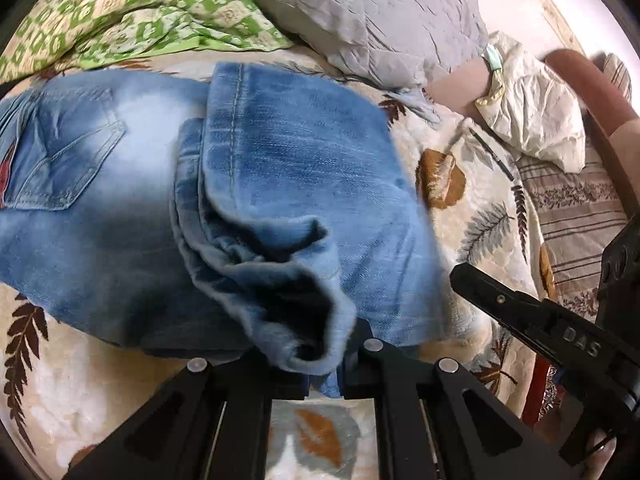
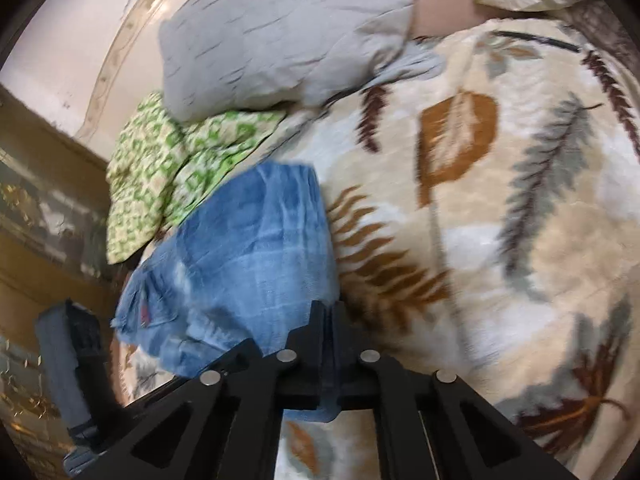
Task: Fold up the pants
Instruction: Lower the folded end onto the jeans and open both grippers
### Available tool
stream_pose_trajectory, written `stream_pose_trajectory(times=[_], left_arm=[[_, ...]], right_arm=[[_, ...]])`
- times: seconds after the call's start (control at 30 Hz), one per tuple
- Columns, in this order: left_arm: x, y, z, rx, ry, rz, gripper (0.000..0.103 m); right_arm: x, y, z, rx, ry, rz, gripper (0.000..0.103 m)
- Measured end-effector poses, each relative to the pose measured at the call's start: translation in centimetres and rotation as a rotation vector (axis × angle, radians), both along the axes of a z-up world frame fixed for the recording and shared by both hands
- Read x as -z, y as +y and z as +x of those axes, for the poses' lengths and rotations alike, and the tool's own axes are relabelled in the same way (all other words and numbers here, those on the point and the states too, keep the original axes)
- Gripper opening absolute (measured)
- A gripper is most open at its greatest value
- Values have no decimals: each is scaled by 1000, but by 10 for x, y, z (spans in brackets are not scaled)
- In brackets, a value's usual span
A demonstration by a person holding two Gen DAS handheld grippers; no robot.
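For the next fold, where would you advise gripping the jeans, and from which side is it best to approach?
Judging from the left wrist view, take the jeans at the bunched leg hem, which the left gripper is shut on, coming from the near edge. The hem stands up off the blanket with stacked layers, so both fingers get around it. The flat seat with the pocket offers no raised edge.

One pair of jeans (image 1: 248, 168) lay ahead of the left gripper (image 1: 320, 364), with one back pocket (image 1: 64, 168) showing to its left. Two grippers were in view; the right gripper (image 2: 328, 364) also appeared at the right edge of the left wrist view. Beyond the grippers there was one grey pillow (image 1: 360, 12), one green patterned cloth (image 1: 132, 12), one crumpled cream cloth (image 1: 532, 116) and one leaf-print blanket (image 2: 500, 200) covering the bed.
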State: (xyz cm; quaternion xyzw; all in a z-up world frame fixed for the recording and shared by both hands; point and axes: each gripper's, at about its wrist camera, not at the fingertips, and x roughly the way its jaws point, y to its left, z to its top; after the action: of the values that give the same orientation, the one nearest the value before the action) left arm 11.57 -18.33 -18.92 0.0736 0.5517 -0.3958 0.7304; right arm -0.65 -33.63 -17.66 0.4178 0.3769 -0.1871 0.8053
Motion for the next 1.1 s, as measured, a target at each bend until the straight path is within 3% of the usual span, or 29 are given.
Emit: stream_pose_trajectory(times=[0.07, 0.13, 0.2, 0.33, 0.4, 0.47, 0.57, 0.63, 0.73, 0.8, 0.83, 0.9, 0.93, 0.97, 1.1], left_arm=[[7, -4, -1, 8, -40, 59, 10], [7, -3, -3, 19, -105, 94, 19], [3, 6, -2, 27, -167, 99, 37], [-4, 15, -1, 14, -255, 126, 50], [-8, 18, -1, 33, -342, 157, 64], [-12, 22, 1, 45, -410, 206, 64], [-24, 48, -2, 81, -503, 167, 67], [-20, 61, 3, 101, -491, 209, 68], [-21, 90, 15, 96, -406, 168, 68], [-24, 108, 18, 84, -406, 149, 68], [-24, 119, 18, 76, -410, 131, 69], [-21, 134, 18, 55, -415, 104, 71], [-18, 139, 20, 44, -404, 95, 71], [-18, 140, 21, 40, -396, 95, 71], [-25, 141, 21, 38, -404, 91, 71]], right_arm=[[5, -7, -3, 4, -34, 47, 1], [9, -10, -6, 24, -66, 95, 2], [5, -6, -4, 27, -60, 78, 2], [-4, 3, -1, 19, -74, 56, 3], [-4, 7, 3, 6, -69, 48, 3], [-1, 13, 9, -19, -52, 43, 3], [5, 25, 14, -63, -40, 36, 3], [7, 34, 18, -86, -28, 34, 3], [5, 53, 20, -131, -46, 20, 3], [3, 67, 20, -155, -85, 34, 3], [1, 73, 20, -165, -92, 28, 6], [-4, 88, 20, -190, -94, -7, 35], [-5, 95, 20, -191, -90, -22, 69], [-6, 100, 19, -187, -92, -34, 82], [-9, 123, 18, -176, -75, -114, 82]])
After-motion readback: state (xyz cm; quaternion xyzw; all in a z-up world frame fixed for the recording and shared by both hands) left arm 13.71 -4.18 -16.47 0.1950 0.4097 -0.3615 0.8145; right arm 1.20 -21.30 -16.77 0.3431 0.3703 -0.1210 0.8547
